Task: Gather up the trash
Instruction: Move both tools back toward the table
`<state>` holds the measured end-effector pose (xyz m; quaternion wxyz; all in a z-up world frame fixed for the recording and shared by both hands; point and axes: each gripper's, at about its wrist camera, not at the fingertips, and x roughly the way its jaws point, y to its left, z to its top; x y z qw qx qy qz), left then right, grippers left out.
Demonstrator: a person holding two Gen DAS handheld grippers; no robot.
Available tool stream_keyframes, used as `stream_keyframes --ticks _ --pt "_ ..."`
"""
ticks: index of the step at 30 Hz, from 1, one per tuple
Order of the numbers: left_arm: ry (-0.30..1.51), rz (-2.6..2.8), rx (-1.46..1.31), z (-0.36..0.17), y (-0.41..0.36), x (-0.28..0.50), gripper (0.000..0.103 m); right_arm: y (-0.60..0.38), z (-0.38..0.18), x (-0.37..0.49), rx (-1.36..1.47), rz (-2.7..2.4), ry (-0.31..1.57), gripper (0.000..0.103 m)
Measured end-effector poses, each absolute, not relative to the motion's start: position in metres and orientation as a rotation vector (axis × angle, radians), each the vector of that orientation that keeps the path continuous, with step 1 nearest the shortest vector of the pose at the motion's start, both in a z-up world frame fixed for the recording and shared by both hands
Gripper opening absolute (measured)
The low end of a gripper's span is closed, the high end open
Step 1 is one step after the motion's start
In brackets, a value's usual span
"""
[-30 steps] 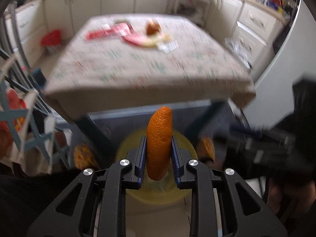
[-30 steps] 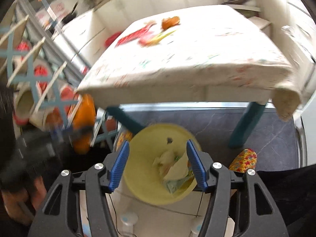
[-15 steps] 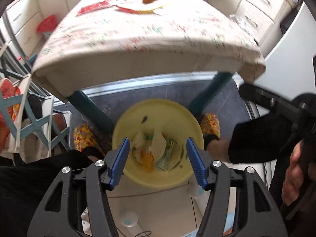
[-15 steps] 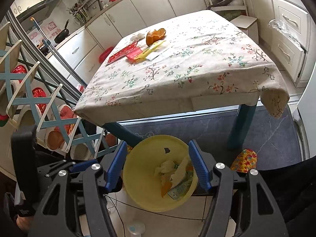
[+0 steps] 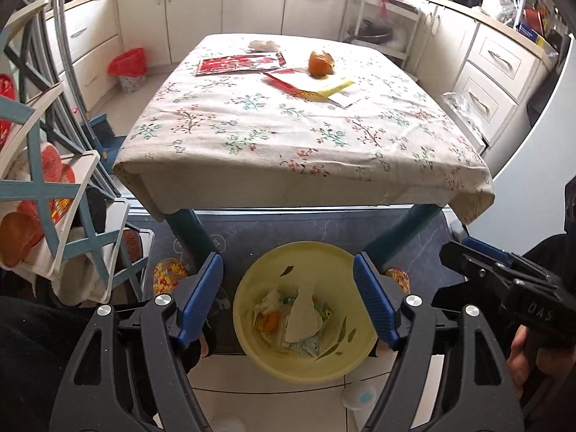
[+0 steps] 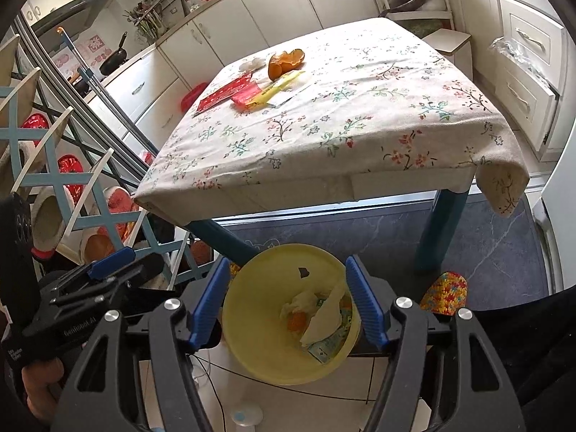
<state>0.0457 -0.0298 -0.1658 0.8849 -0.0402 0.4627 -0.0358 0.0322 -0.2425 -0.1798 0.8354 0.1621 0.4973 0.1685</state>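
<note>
The left gripper (image 5: 288, 300) hangs over the yellow bin (image 5: 252, 345) on the floor, its jaws wide apart after just opening, with nothing between them. Below the gap, inside the bin, an orange peel (image 5: 270, 320) lies among crumpled paper (image 5: 304, 315) and a green wrapper (image 5: 313, 345). The right gripper (image 6: 284, 300) is also held above the bin, jaws apart and empty. More trash sits on the table (image 5: 309, 158), well beyond both grippers: another orange peel (image 5: 320, 63), a red packet (image 5: 239, 63), a yellow-and-red wrapper (image 5: 309, 84) and a white tissue (image 5: 262, 45).
</note>
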Motion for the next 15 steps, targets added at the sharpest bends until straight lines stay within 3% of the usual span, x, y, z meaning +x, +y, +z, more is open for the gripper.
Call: stream_keyframes --ticks 15 --pt "0.9 -0.039 -0.089 -0.14 -0.007 0.065 0.074 -0.236 -0.172 0.03 0.307 0.373 1.025 0.066"
